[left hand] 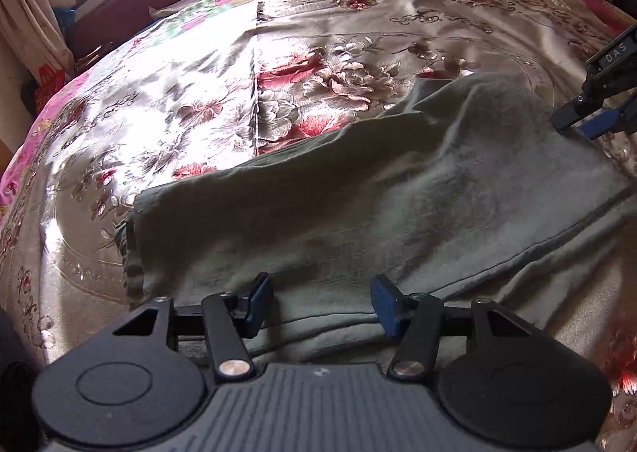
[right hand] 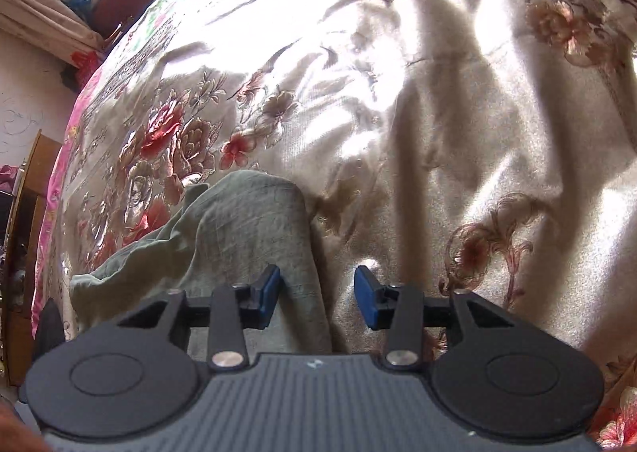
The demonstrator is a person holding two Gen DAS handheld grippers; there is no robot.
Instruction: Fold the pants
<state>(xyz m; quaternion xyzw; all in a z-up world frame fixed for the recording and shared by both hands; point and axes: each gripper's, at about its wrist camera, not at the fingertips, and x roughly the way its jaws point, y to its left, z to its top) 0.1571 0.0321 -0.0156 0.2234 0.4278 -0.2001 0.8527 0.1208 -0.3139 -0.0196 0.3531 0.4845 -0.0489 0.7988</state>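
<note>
Olive-green pants [left hand: 358, 189] lie folded over on the shiny floral bedspread [left hand: 167, 125], nothing else holding them (no basket or box shows in either view). My left gripper [left hand: 322, 304] hangs over their near hem with its blue pads apart and nothing pinched. My right gripper [right hand: 316, 295] sits at the pants' far edge, pads apart, cloth beneath but not clamped.

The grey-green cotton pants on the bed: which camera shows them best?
The left wrist view: the grey-green cotton pants spread across the flowered satin bedspread, edges visible. The right wrist view shows only one rumpled end.
</note>
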